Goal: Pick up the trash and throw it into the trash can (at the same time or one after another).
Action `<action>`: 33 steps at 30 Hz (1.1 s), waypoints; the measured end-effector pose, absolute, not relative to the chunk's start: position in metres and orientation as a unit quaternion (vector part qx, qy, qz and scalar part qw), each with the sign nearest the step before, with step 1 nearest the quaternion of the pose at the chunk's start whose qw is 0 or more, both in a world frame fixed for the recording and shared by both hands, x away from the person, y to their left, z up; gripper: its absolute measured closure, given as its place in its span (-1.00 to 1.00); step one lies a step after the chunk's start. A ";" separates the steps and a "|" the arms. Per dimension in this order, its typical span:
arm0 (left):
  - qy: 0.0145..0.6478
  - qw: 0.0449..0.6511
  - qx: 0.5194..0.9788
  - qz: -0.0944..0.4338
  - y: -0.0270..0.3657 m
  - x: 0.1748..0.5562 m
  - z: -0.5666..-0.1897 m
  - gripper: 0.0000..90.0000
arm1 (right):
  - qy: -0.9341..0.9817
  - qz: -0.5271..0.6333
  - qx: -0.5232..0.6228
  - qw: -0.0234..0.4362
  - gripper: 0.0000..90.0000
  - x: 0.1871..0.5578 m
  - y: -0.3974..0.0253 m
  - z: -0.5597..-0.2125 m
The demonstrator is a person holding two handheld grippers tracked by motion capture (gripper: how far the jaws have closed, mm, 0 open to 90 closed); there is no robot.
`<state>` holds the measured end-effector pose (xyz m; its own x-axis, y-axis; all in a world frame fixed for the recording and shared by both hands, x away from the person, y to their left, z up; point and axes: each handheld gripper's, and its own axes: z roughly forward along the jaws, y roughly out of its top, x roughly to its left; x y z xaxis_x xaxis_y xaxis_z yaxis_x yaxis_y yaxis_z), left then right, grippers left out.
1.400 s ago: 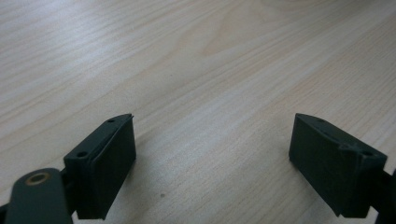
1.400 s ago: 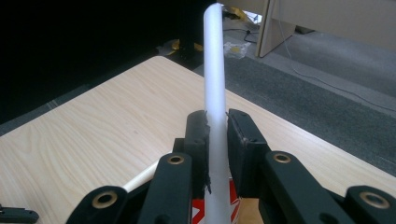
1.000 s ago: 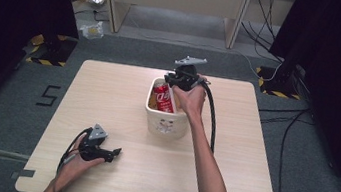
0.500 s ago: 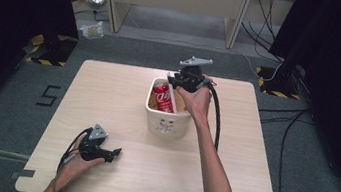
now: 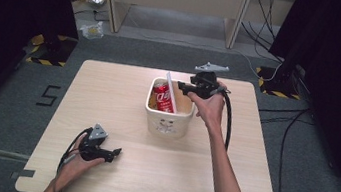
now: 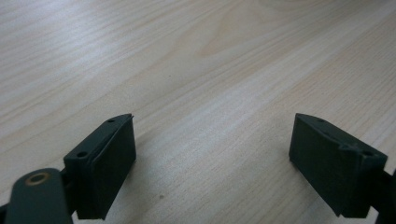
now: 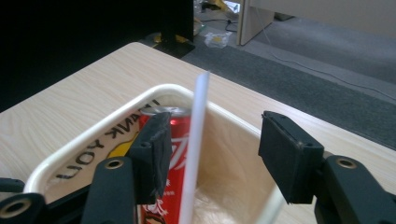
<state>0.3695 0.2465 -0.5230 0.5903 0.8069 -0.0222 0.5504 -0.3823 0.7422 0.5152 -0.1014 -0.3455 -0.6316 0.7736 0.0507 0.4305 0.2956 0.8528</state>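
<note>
Straw [image 7: 195, 140]: a white one, standing tilted in the cream tub beside the red can, its top rising above the rim; in the right gripper view it sits between the two jaws, touched by neither.
Right gripper [image 5: 185, 88]: held in the person's right hand over the tub's far right corner, jaws released and spread wide, grasping nothing.
Tub [image 5: 168, 125]: a cream rectangular container in the middle of the table, with a small face-like mark on its near wall; it holds the can and the straw.
Writing on tub: the inner wall reads "THANK YOU" in dark letters, partly hidden, seen upside down in the right gripper view.
Can [image 5: 162, 97]: red with white script, upright in the left part of the tub; the brand cannot be read.
Left gripper [image 5: 113, 151]: resting low on the near left part of the table [image 5: 108, 92] in the left hand, well apart from the tub; jaws released and wide, with bare wood between them.
</note>
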 end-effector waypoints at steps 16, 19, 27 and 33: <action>0.417 0.368 0.812 0.176 0.246 0.370 -0.523 -0.69 | 0.771 0.451 0.401 0.204 -0.15 0.498 -0.141 -0.351; 0.417 0.368 0.812 0.176 0.246 0.371 -0.523 -0.69 | 0.769 0.449 0.404 0.208 -0.16 0.496 -0.144 -0.352; 0.416 0.367 0.813 0.176 0.246 0.371 -0.523 -0.69 | 0.766 0.443 0.414 0.215 -0.19 0.488 -0.162 -0.358; 0.416 0.367 0.813 0.176 0.246 0.371 -0.523 -0.69 | 0.767 0.440 0.414 0.216 -0.20 0.482 -0.168 -0.362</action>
